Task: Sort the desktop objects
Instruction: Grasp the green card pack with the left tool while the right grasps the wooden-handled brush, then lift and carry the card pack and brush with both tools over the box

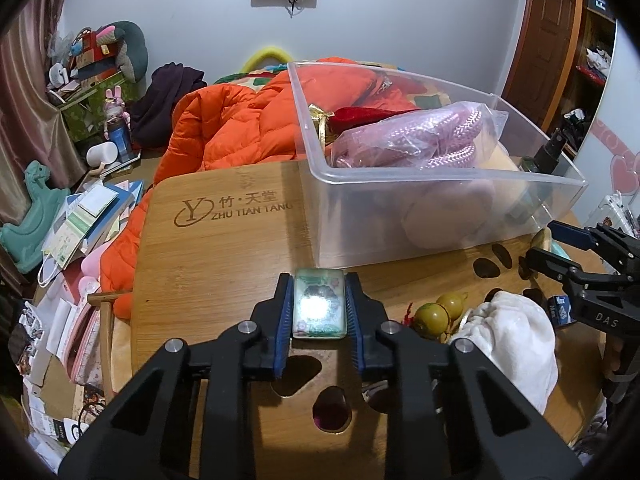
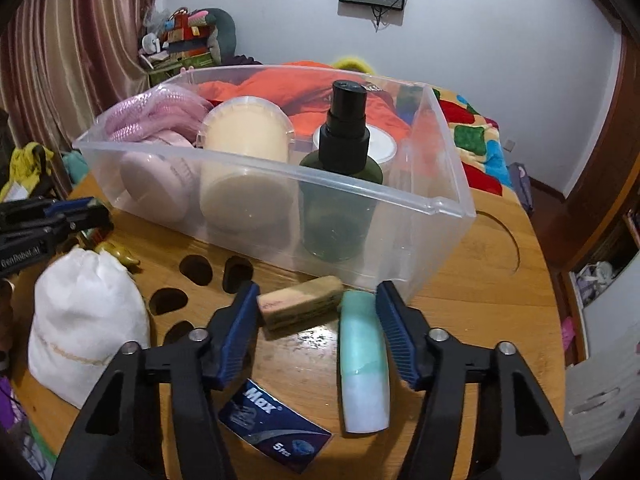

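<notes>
My left gripper (image 1: 319, 304) is shut on a small shiny green packet (image 1: 319, 305), held just in front of the clear plastic bin (image 1: 440, 184). The bin holds a pink rope in a bag (image 1: 420, 136), a red pouch (image 1: 360, 114), a cream tub (image 2: 246, 132) and a dark green spray bottle (image 2: 340, 172). My right gripper (image 2: 318, 304) is open above the table. A mint-green tube (image 2: 364, 364) lies along its right finger and a tan block (image 2: 300, 306) near its left fingertip.
On the round bamboo table (image 1: 224, 256) lie a white cloth bag (image 2: 84, 320), a blue "Max" box (image 2: 272, 424) and yellow-green gourds (image 1: 438, 312). The table has oval cut-out holes (image 2: 196, 270). An orange jacket (image 1: 224, 128) lies behind on the bed.
</notes>
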